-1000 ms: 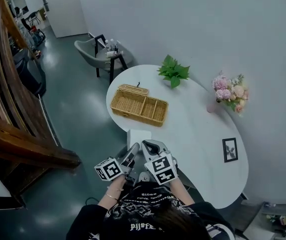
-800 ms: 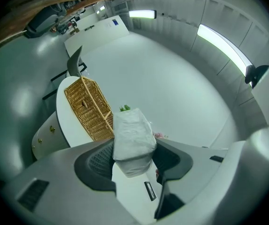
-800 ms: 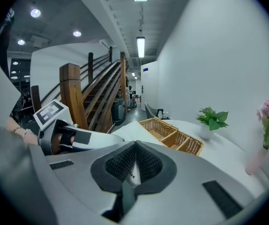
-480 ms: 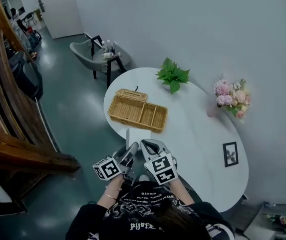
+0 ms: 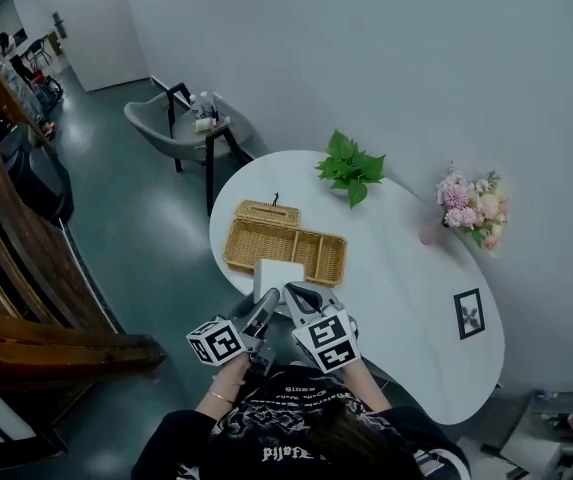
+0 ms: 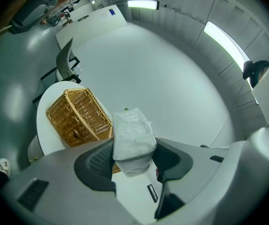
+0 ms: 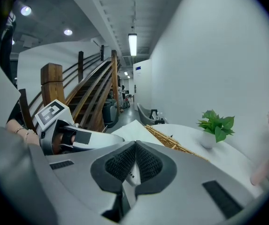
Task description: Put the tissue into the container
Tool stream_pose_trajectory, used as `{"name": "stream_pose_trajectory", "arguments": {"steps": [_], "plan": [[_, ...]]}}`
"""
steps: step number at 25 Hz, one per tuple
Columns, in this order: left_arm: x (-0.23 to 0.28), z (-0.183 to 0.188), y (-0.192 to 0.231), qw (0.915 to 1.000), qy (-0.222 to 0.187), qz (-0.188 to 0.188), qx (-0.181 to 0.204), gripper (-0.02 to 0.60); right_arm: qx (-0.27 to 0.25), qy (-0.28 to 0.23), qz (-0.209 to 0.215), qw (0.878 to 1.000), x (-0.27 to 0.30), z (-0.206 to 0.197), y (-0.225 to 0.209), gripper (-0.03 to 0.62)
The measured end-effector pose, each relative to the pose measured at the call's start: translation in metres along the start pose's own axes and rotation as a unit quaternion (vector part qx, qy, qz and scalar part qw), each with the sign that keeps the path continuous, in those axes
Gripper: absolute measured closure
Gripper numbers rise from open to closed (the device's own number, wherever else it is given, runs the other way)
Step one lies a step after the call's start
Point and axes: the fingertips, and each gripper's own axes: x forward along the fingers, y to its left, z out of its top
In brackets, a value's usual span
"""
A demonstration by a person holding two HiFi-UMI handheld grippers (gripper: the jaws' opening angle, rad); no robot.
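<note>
Carried forward since a second ago, the tissue pack (image 5: 278, 275) now sits right at the near rim of the wicker basket (image 5: 311, 236), where earlier a strip of bare tabletop separated the two. The left tool (image 5: 263, 303) is clamped on the pack's lower end; the left gripper view shows the white wrapped pack (image 6: 132, 135) pinched between both dark pads and standing up out of them, with the basket (image 6: 75, 116) just behind it to the left. Whether the pack touches the basket rim cannot be told.

The right tool (image 5: 294, 294) is held just beside the left one, close to the pack's lower right corner, and the right gripper view shows it (image 7: 135, 161) with its pads pressed together and nothing between them.

The basket lies at the near-left part of the round white tabletop (image 5: 406, 298), its open compartments empty. A green potted plant (image 5: 351, 165) stands beyond it, a vase of pink flowers (image 5: 471, 208) at the far right edge, and a small framed picture (image 5: 469, 313) lies well to the right. A grey chair (image 5: 161, 128) stands on the floor beyond the tabletop.
</note>
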Motion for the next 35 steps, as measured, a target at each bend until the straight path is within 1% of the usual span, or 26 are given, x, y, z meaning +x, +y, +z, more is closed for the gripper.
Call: {"name": "stream_pose_trajectory", "arguments": {"steps": [2,4,10,15,17,22,30,33,35], "plan": [[0.005,0.01,0.005,0.9999,0.006,-0.011,-0.011,0.339,0.0,0.002,-0.005,1.0,0.01,0.006,-0.003,0.571],[0.008,0.018,0.013,0.9996,0.011,-0.015,-0.023,0.339,-0.001,0.007,-0.012,1.0,0.02,0.01,-0.004,0.571],[0.019,0.045,0.029,0.9985,0.035,-0.023,-0.035,0.337,0.004,0.019,-0.035,0.999,0.049,0.025,-0.011,0.571],[0.027,0.067,0.039,0.998,0.042,-0.039,-0.026,0.337,0.011,0.018,-0.061,0.998,0.069,0.038,-0.016,0.571],[0.03,0.073,0.043,0.9978,0.048,-0.041,-0.02,0.337,0.009,0.021,-0.072,0.997,0.076,0.041,-0.019,0.571],[0.034,0.089,0.052,0.9969,0.058,-0.049,-0.021,0.336,-0.001,0.028,-0.092,0.995,0.093,0.049,-0.019,0.571],[0.04,0.105,0.066,0.996,0.08,-0.04,0.007,0.325,-0.01,0.04,-0.132,0.99,0.111,0.055,-0.022,0.571],[0.04,0.109,0.07,0.996,0.081,-0.034,0.017,0.321,-0.011,0.043,-0.144,0.989,0.116,0.057,-0.025,0.571],[0.038,0.114,0.073,0.9967,0.074,-0.026,0.022,0.318,-0.016,0.047,-0.152,0.987,0.119,0.058,-0.026,0.571]]}}
